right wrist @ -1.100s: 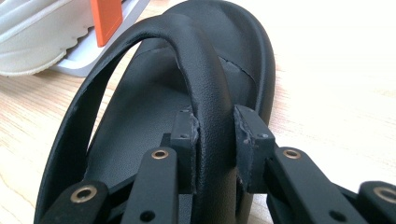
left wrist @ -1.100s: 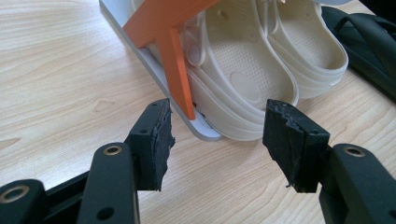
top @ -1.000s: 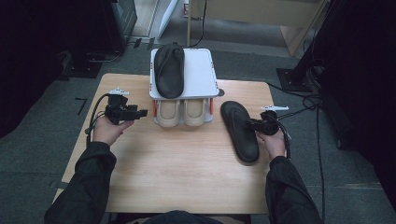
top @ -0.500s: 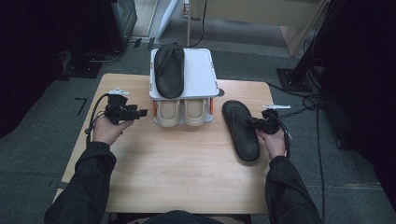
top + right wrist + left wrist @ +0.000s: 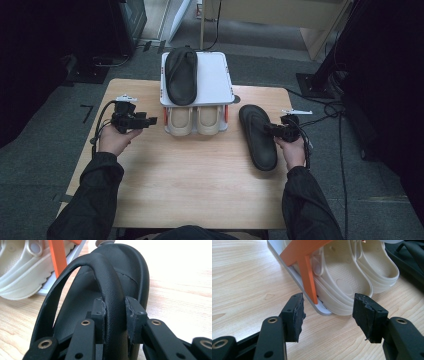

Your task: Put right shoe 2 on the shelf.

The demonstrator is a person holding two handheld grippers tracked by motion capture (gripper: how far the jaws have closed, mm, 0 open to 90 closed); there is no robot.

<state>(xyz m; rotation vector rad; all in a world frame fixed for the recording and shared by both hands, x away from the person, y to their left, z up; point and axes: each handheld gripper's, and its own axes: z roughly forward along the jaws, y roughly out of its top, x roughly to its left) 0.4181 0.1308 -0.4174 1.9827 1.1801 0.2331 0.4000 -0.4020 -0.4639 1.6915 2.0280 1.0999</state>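
A black flip-flop point(image 5: 257, 135) lies on the wooden table to the right of a small white shoe rack point(image 5: 215, 82). My right gripper point(image 5: 272, 129) is shut on the flip-flop's strap point(image 5: 110, 290), which runs up between the two pads point(image 5: 98, 312). A second black flip-flop point(image 5: 181, 75) rests on the rack's top shelf. A pair of beige clogs point(image 5: 195, 120) sits on the lower shelf. My left gripper point(image 5: 150, 120) hovers open just left of the rack; its fingers frame the rack's orange leg point(image 5: 308, 277) and the nearer clog point(image 5: 342, 282).
The wooden table point(image 5: 190, 180) has bare surface in front of the rack and between the two forearms. Cables point(image 5: 330, 107) trail off the table's right edge. A dark stand base point(image 5: 312, 82) stands on the floor behind the right corner.
My right gripper has moved left onto the flip-flop and closed on its strap. The left gripper has hardly moved.
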